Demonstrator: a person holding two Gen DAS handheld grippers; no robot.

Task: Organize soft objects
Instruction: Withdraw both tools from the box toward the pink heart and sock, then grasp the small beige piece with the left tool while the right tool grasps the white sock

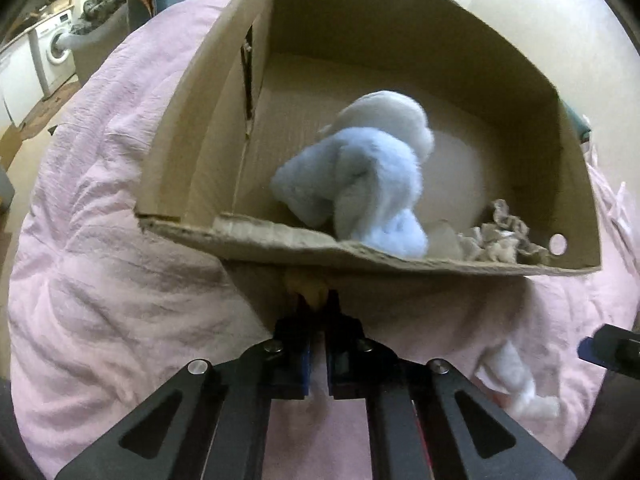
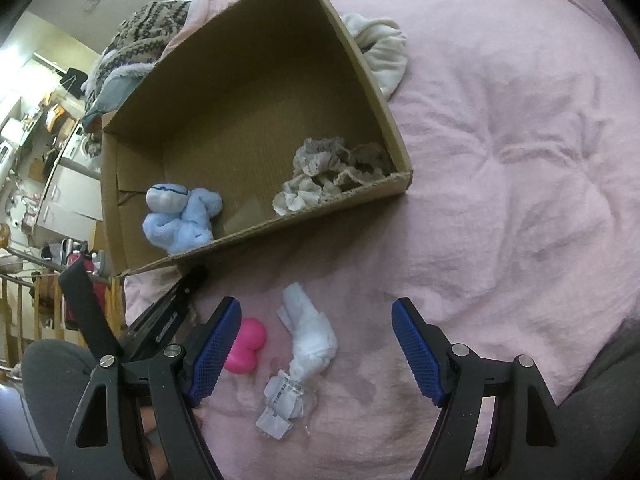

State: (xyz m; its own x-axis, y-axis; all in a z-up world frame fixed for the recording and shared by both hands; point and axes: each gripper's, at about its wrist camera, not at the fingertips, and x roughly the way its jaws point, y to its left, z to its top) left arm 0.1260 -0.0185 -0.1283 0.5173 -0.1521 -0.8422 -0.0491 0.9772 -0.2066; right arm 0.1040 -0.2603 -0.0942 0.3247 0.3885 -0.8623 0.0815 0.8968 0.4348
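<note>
Black-framed and blue-padded, the right gripper (image 2: 316, 344) hangs with its jaws spread wide over a white rolled sock (image 2: 310, 334) with a paper label, nothing pressed between the pads. Just left of the sock lies a bright pink rounded soft toy (image 2: 245, 344), half hidden by the left pad. Both rest on a wrinkled pink quilted bedspread (image 2: 500, 184).

Beyond them sits an open brown cardboard box (image 2: 256, 92) holding a pale blue fluffy bundle (image 2: 182, 216) in its near left corner and a crumpled beige lace cloth (image 2: 328, 172) at the near right. In the left wrist view the left gripper (image 1: 316, 300) is closed against the box's near outer wall — a small tan scrap (image 1: 308, 286) shows at its tips, though what it is I cannot tell.

A cream fleece garment (image 2: 380, 48) lies on the bedspread just right of the box's far side. To the far left, patterned knitwear (image 2: 148, 28) is heaped on the bed edge — past it, a white washing machine (image 1: 54, 46) and cluttered shelves.
</note>
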